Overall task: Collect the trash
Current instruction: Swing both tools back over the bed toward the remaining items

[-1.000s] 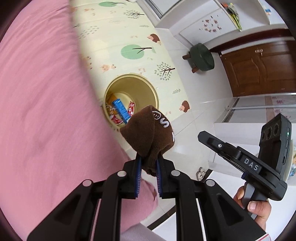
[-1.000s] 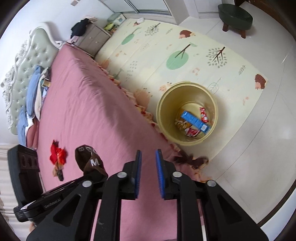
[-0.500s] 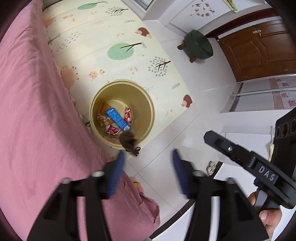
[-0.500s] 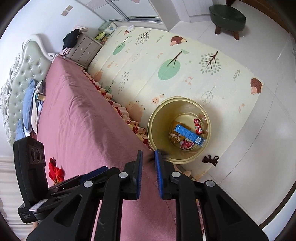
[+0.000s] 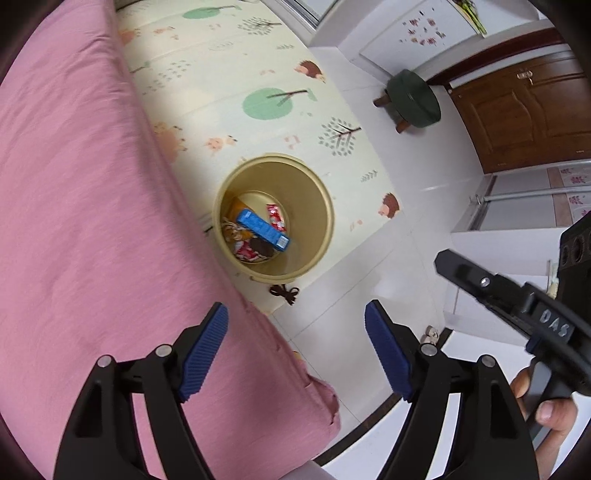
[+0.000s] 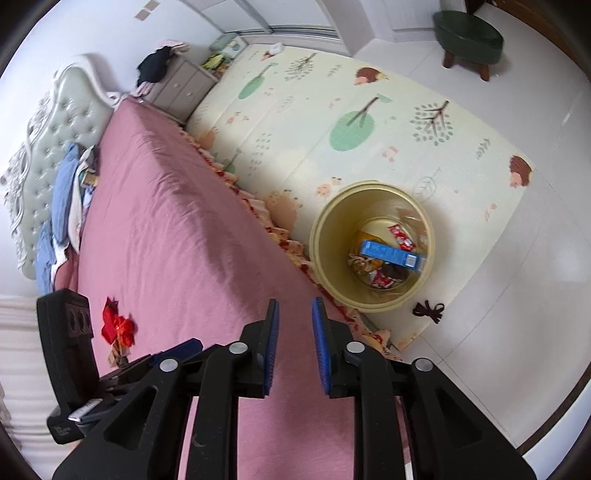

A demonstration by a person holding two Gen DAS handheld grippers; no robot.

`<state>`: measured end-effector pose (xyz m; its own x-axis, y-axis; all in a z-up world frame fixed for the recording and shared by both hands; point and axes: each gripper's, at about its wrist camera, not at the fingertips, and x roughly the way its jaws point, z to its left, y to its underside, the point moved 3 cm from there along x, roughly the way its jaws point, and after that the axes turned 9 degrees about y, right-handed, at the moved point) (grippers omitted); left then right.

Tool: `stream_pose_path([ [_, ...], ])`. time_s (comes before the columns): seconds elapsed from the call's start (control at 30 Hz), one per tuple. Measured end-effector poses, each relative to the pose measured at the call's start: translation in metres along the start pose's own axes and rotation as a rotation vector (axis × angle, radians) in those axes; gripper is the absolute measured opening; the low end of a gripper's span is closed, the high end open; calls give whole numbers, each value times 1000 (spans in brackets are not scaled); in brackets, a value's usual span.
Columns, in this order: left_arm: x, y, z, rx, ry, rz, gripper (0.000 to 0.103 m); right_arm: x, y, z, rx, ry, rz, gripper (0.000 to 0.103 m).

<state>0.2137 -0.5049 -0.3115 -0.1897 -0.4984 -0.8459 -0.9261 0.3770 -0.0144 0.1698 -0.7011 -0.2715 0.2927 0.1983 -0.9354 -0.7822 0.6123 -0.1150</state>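
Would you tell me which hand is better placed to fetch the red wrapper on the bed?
Left: in the right wrist view its tool sits close beside the red wrapper, jaws opening and empty. The right tool is nearer the bin.

A home bedroom here; a bed under a pink sheet fills the left of the frame, its tufted grey headboard at the far left; a nightstand piled with clothes sits upper left; a children's play mat with trees and hedgehogs covers the floor at centre; a green footstool upper right; a wooden door at the right edge.
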Motion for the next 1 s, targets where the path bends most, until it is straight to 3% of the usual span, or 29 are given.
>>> stream_pose_path([
  [0.3,-68,50,58,-74,-17,-122,79,-5,46,88,-148,-47,15,31],
  [0.77,-180,175,200,-300,-46,-291,79,20,190,251,-433,-99,90,35],
  [1.0,-226,229,274,-392,-99,-349,80,33,250,313,-507,-122,101,52],
])
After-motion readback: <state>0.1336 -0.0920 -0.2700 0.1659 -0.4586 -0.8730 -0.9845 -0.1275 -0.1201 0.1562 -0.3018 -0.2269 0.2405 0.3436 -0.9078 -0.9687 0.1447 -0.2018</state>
